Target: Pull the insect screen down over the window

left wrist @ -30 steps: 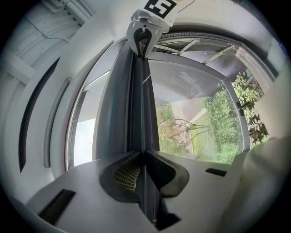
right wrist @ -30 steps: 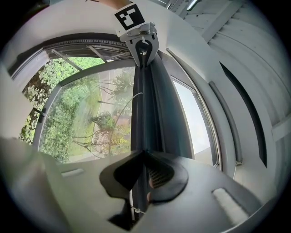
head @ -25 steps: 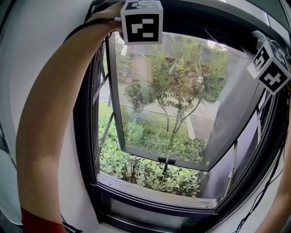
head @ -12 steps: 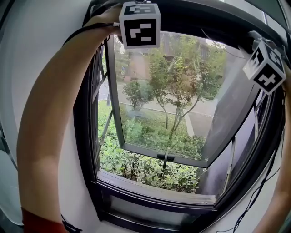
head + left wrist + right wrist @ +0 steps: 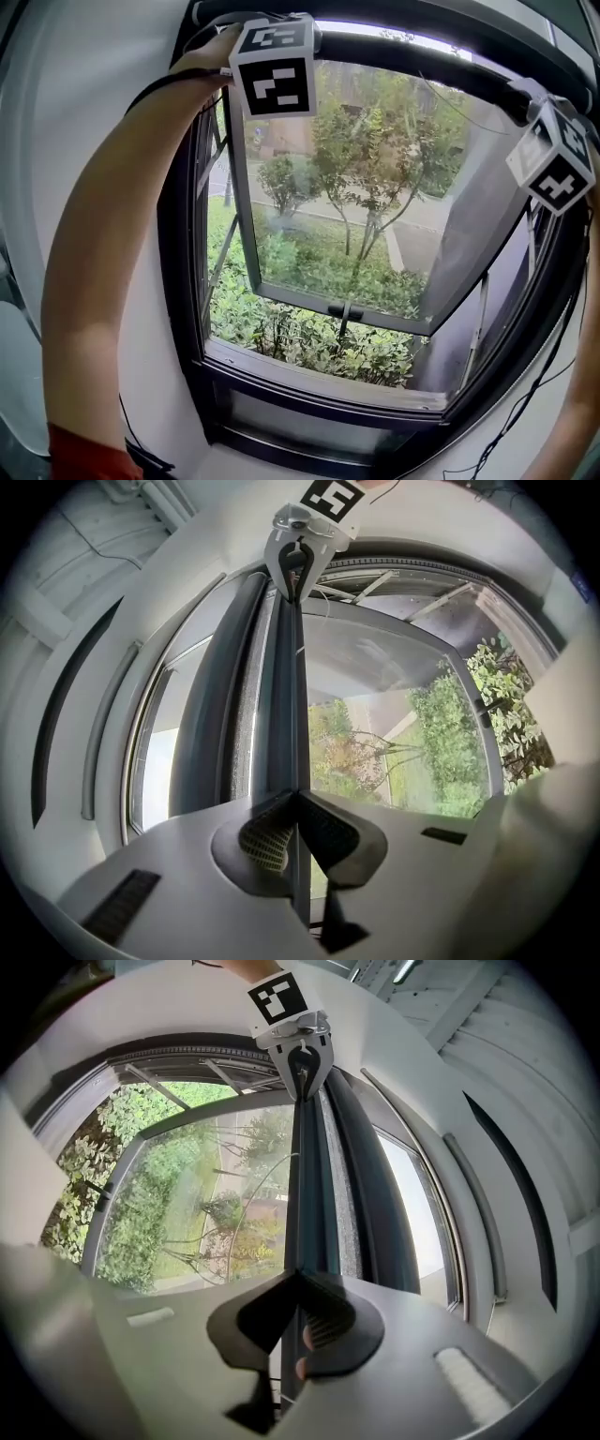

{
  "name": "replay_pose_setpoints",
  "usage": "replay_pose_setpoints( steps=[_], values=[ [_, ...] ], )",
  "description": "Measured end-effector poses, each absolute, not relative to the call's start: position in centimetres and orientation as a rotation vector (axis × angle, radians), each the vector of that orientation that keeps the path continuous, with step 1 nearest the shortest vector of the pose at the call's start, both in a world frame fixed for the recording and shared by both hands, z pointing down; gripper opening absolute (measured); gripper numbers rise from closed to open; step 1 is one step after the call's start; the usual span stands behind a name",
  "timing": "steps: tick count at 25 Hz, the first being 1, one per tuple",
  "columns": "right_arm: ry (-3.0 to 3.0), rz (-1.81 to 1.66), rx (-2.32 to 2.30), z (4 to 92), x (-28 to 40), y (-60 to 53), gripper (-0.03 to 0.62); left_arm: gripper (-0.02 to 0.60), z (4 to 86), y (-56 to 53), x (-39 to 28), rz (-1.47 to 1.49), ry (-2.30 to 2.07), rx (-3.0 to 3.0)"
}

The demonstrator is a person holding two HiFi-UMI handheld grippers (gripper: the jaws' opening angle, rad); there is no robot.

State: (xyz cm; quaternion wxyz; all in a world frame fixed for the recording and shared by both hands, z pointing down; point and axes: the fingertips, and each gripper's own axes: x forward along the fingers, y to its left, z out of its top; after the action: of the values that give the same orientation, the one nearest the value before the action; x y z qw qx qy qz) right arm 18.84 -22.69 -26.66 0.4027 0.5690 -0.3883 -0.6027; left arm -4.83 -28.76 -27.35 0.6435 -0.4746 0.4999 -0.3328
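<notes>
The insect screen's dark pull bar (image 5: 422, 64) runs across the top of the window opening, with a thin bright strip above it. In the head view my left gripper (image 5: 275, 45) sits on the bar's left end and my right gripper (image 5: 546, 105) on its right end. The left gripper view shows the left gripper (image 5: 295, 799) shut on the bar (image 5: 284, 705), with the other gripper (image 5: 298, 562) at the far end. In the right gripper view the right gripper (image 5: 298, 1279) is likewise shut on the bar (image 5: 305, 1185). Little of the mesh shows.
The glass sash (image 5: 337, 234) is swung outward, its handle (image 5: 344, 311) at the lower rail, with shrubs and trees beyond. A dark window frame (image 5: 178, 281) and sill (image 5: 319, 377) surround the opening. Thin cables (image 5: 530, 403) hang at the right.
The pull bar and both grippers have come down a little, and a bright strip has opened above the bar. The view has also shifted slightly.
</notes>
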Motion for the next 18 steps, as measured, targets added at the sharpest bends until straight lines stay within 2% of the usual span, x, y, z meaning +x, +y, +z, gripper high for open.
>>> replay_pose_setpoints(
  steps=[18],
  values=[
    [-1.071,-1.521,1.348,-18.0,19.3,-23.0,0.028,0.021,-19.0,-29.0,-4.9,-0.758,1.085,-1.131]
  ],
)
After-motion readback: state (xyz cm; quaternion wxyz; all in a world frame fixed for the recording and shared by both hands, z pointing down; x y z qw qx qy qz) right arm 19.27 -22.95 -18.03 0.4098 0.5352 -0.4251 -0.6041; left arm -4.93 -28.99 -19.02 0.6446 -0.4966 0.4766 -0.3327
